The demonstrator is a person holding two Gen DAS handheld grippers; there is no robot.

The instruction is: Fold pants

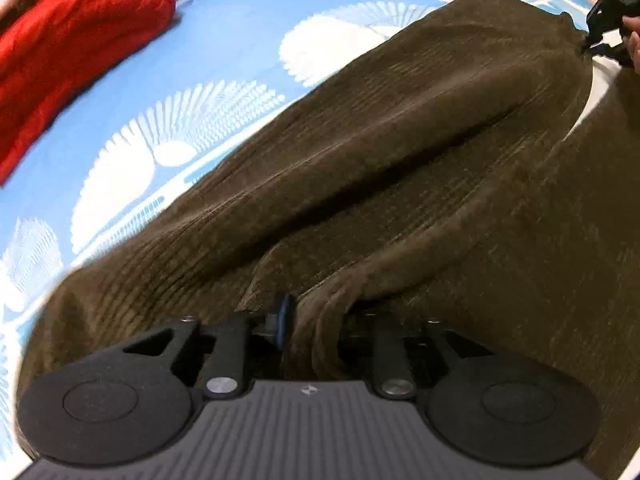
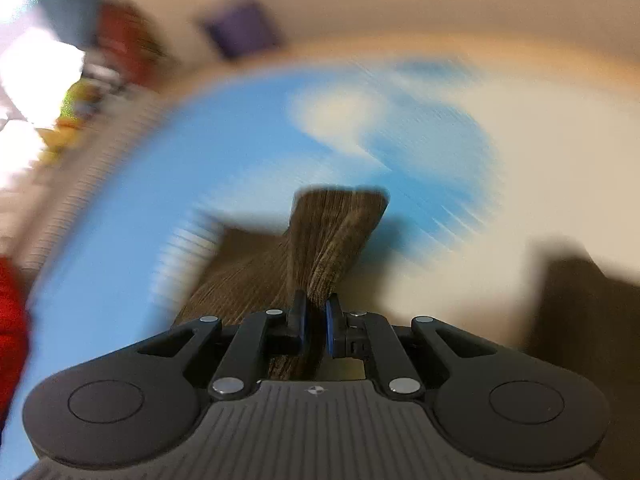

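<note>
Left wrist view: one pair of brown corduroy pants (image 1: 400, 168) stretched from bottom centre to upper right over a blue mat with white fan prints (image 1: 224, 40). Left gripper (image 1: 308, 320) pinches a bunched fold of the pants; right finger buried in cloth. One red knit garment (image 1: 68, 40) upper left, cut off by the frame. Right gripper (image 1: 600, 28) at upper right edge, nipping the far pants end.

Right wrist view: heavy blur. Right gripper (image 2: 316, 316) clamped narrow on a pants corner (image 2: 332, 236) at centre. Background clutter upper left unreadable.
</note>
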